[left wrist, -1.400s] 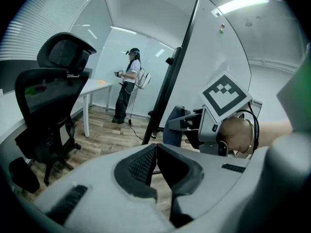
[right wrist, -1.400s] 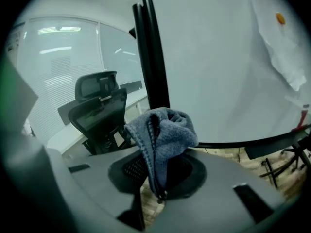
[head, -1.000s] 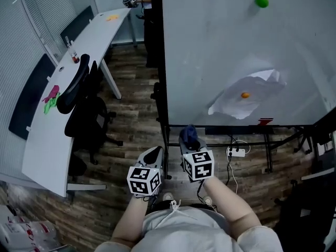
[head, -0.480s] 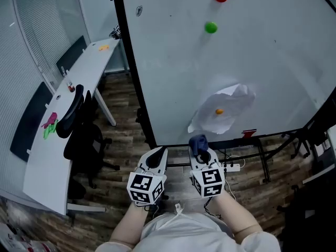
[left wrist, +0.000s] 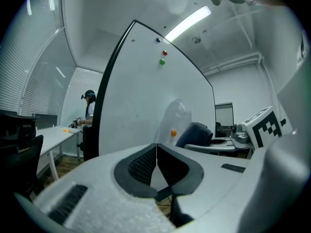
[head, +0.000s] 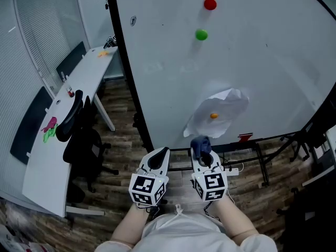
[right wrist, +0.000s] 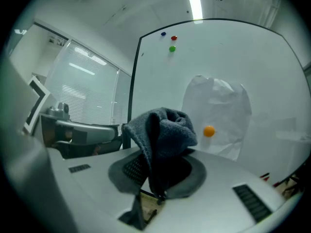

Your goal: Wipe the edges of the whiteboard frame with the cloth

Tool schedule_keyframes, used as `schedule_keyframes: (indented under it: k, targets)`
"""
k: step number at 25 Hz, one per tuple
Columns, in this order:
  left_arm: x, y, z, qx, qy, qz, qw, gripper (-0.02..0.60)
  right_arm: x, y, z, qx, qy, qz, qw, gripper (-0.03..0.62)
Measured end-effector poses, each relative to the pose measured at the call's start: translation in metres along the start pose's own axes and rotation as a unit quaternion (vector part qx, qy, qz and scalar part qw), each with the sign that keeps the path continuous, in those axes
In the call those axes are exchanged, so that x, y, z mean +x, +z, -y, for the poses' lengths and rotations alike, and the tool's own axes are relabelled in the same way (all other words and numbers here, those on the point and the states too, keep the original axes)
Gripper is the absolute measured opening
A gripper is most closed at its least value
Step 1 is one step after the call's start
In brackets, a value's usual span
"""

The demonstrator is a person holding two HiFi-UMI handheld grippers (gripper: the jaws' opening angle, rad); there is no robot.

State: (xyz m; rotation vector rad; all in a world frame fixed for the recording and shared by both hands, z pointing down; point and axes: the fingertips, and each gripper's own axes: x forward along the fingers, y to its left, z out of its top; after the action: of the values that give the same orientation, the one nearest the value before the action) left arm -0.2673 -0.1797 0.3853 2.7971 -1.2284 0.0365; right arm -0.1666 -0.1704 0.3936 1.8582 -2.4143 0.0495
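Note:
A large whiteboard (head: 236, 67) with a thin black frame (head: 127, 72) stands ahead of me, tilted in the head view. My right gripper (head: 201, 150) is shut on a dark blue cloth (head: 199, 144), which bunches up above its jaws (right wrist: 163, 130). It is held low, just short of the board's bottom edge. Beside it on the left, my left gripper (head: 159, 155) is shut with nothing between its jaws (left wrist: 156, 152). Neither gripper touches the frame.
A crumpled sheet of paper (head: 218, 114) is pinned to the board by an orange magnet (head: 213, 116); red (head: 210, 4) and green (head: 201, 34) magnets sit higher. A long white desk (head: 58, 125) and black office chair (head: 79, 135) stand at left. A power strip (head: 231, 169) lies on the wooden floor.
The view has swung up and left, so more of the whiteboard shows. Both grippers have shifted slightly toward the board's lower edge; the cloth stays held.

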Motion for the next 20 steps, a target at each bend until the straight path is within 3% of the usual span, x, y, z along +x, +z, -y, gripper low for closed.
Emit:
schedule_keyframes:
  k: [20]
  targets:
    - [0.002, -0.009, -0.002, -0.012, 0.004, -0.010, 0.9999, 0.020, 0.001, -0.009, -0.001, 0.020, 0.007, -0.032, 0.999, 0.069]
